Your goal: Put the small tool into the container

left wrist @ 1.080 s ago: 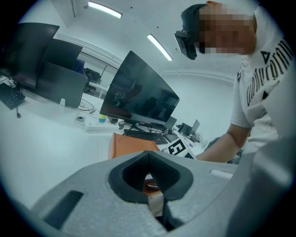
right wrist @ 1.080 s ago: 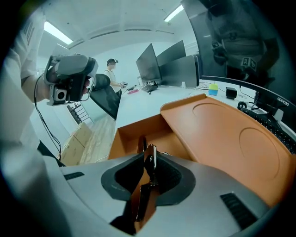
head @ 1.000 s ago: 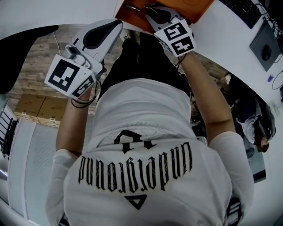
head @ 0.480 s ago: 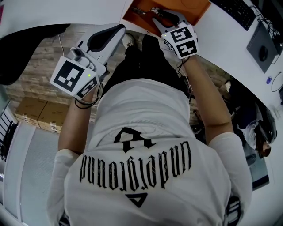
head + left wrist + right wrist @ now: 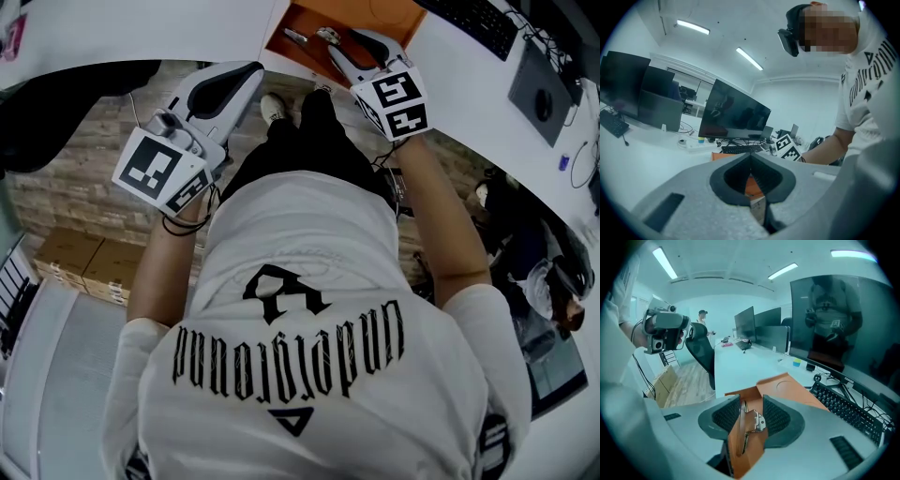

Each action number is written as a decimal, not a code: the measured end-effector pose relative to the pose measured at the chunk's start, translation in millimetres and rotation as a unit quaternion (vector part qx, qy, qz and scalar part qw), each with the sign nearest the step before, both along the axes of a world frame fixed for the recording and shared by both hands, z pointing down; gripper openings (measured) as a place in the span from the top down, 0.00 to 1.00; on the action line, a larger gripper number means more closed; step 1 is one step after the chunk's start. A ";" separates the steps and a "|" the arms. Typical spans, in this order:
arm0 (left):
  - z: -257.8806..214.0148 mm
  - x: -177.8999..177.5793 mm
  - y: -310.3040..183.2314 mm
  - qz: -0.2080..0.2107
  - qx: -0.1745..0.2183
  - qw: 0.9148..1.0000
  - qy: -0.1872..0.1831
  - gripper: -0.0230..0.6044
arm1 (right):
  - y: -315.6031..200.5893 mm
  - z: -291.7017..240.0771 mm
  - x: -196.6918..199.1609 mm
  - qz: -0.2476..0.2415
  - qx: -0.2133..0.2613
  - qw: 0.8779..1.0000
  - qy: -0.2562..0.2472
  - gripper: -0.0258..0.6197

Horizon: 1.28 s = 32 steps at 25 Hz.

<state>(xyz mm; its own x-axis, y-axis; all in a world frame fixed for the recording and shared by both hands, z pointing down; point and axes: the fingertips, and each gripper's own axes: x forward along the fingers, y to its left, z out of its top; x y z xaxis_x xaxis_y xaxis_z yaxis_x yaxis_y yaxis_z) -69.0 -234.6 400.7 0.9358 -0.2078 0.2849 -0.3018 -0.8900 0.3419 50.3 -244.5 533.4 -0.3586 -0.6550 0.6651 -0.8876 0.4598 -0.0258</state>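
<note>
The right gripper (image 5: 751, 401) is released, jaws wide over the small silver metal tool (image 5: 758, 422), which lies inside the orange cardboard container (image 5: 787, 385) at the white worktop (image 5: 740, 366) near edge. Best to lift straight up, without brushing it. The left gripper (image 5: 751, 161) is clenched and empty.

White desk (image 5: 187, 28): orange container (image 5: 403, 14) at near edge, black keyboard (image 5: 473, 23) just beside it.
</note>
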 end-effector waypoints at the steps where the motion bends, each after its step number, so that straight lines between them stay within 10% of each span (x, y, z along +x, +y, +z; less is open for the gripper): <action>1: -3.1 -1.7 2.1 0.001 0.003 1.000 0.001 0.94 | 1.6 -8.7 -0.7 0.002 0.007 1.000 -0.002 0.75; 32: -178.6 -34.0 1.9 0.036 0.170 0.983 0.061 0.94 | 24.6 -276.2 -43.7 -0.001 0.231 0.972 -0.044 0.84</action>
<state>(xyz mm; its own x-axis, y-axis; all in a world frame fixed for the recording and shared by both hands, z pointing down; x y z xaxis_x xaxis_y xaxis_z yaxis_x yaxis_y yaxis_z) -103.0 -232.7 222.1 0.9742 -0.2042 0.0959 -0.2098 -0.9764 0.0516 6.5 -219.9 257.2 -0.4028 -0.8754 0.2674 -0.8900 0.4428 0.1089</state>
